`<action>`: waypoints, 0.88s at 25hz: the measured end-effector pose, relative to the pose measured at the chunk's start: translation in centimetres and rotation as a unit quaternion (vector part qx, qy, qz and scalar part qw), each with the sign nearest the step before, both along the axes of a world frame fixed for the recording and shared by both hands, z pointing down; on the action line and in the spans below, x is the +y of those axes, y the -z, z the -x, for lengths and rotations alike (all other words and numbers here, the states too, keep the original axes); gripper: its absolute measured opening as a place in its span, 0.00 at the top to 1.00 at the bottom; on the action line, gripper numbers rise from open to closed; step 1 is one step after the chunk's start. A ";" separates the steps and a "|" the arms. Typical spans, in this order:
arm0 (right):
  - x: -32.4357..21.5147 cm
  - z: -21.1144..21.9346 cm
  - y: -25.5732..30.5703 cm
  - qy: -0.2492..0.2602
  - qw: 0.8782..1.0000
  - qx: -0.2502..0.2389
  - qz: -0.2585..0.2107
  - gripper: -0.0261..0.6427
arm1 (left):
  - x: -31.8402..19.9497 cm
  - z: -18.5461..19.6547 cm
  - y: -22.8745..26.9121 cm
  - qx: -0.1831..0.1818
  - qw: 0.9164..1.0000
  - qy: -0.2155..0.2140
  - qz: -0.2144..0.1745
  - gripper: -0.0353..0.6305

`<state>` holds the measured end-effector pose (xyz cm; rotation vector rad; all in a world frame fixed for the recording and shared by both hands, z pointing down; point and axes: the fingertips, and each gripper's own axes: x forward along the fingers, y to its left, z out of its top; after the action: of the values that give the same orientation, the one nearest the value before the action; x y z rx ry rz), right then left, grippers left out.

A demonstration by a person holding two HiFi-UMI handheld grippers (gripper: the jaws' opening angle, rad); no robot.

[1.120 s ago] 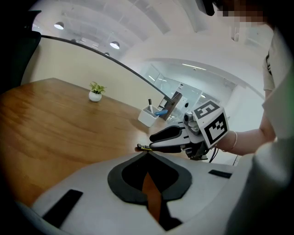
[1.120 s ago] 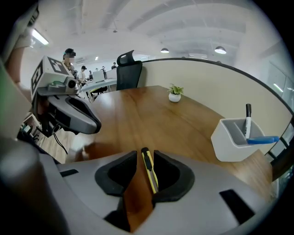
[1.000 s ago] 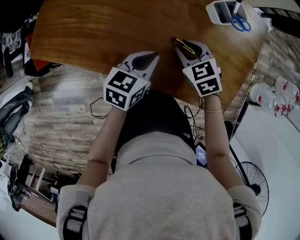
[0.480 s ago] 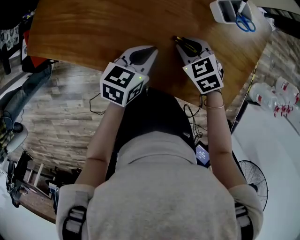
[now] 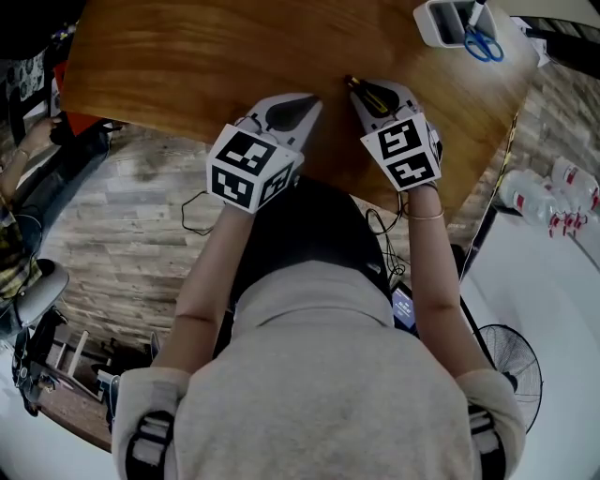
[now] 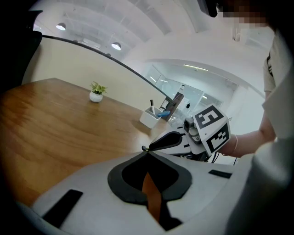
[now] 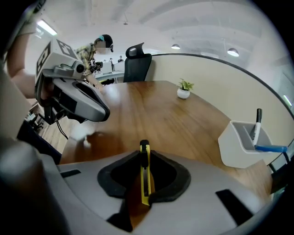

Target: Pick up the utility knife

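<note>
The yellow and black utility knife (image 7: 145, 174) lies on the wooden table (image 5: 187, 56) near its front edge, also seen in the head view as the knife (image 5: 371, 94). My right gripper (image 5: 361, 86) points down at it. Its jaws have just been closing, the knife stands between them, and the black tips press on the knife's sides. My left gripper (image 5: 307, 101) hovers just left of it over the table edge. In the left gripper view, the left gripper (image 6: 146, 150) has its tips together and nothing between them.
A white pen holder (image 5: 448, 23) with blue scissors (image 5: 481, 42) and a pen stands at the table's far right corner. A small potted plant (image 7: 184, 90) sits at the far side. A black office chair (image 7: 138, 62) stands beyond the table.
The right gripper stays over the knife in all three head views. The left gripper has shifted only slightly. A person at the picture's left edge has moved.
</note>
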<state>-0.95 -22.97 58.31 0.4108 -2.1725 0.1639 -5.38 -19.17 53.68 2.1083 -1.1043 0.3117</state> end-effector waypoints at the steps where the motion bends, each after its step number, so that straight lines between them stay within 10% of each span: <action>1: 0.0 0.1 0.4 -0.005 1.000 -0.005 -0.003 0.84 | -0.1 0.1 0.3 -0.001 1.000 0.000 -0.003 0.93; 22: -1.8 -0.4 16.0 -0.095 0.973 -0.178 -0.108 0.84 | -2.8 -2.1 10.9 -0.012 0.993 -0.029 -0.113 0.93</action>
<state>-0.55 -24.74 42.33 0.7653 -2.5123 0.1133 -3.27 -21.94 42.79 2.3455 -1.1383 0.2502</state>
